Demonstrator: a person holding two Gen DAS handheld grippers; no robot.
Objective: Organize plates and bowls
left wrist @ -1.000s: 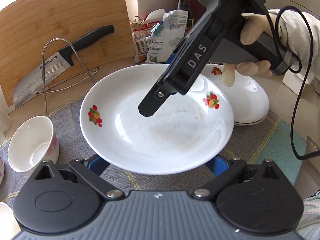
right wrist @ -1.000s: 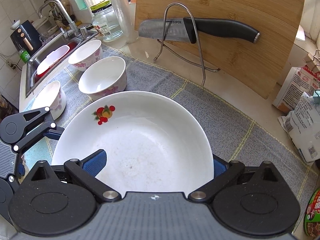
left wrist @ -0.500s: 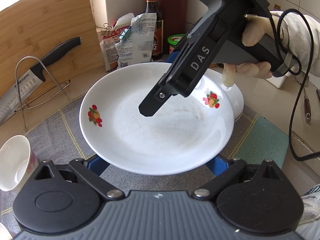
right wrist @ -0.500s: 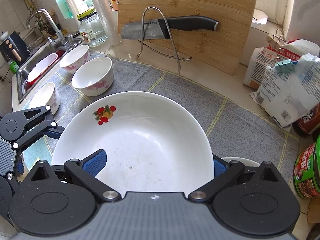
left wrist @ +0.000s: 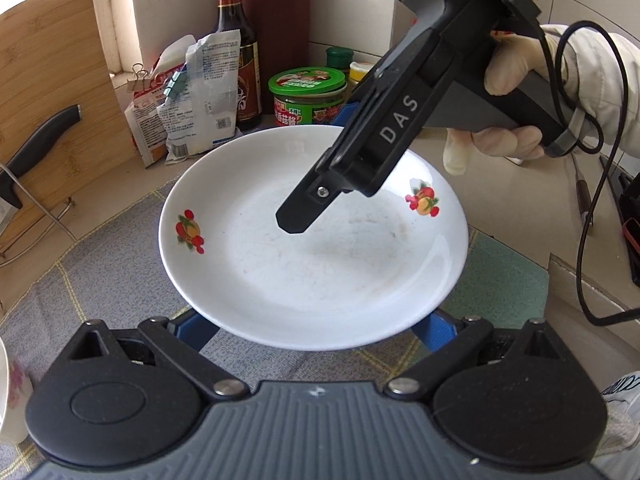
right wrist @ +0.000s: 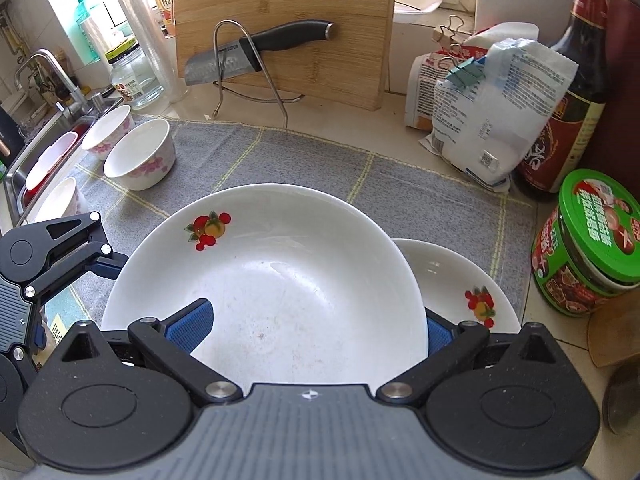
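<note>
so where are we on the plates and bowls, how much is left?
Partway. Done: at least one fruit-print plate already lies on the grey mat. In hand: a second plate, carried by the left gripper and right gripper at opposite rims, partly over the first. Left: setting it down, plus three bowls loose near the sink.

The right gripper (left wrist: pixel 336 120) is showing a black body with white "DAS" lettering, a silver screw near its tip, blue finger pads (right wrist: pixel 188 322) and a grey handle — a black cable is looping off it. A pale glove (left wrist: pixel 500 144) and white sleeve (left wrist: pixel 600 84) are covering the hand.
</note>
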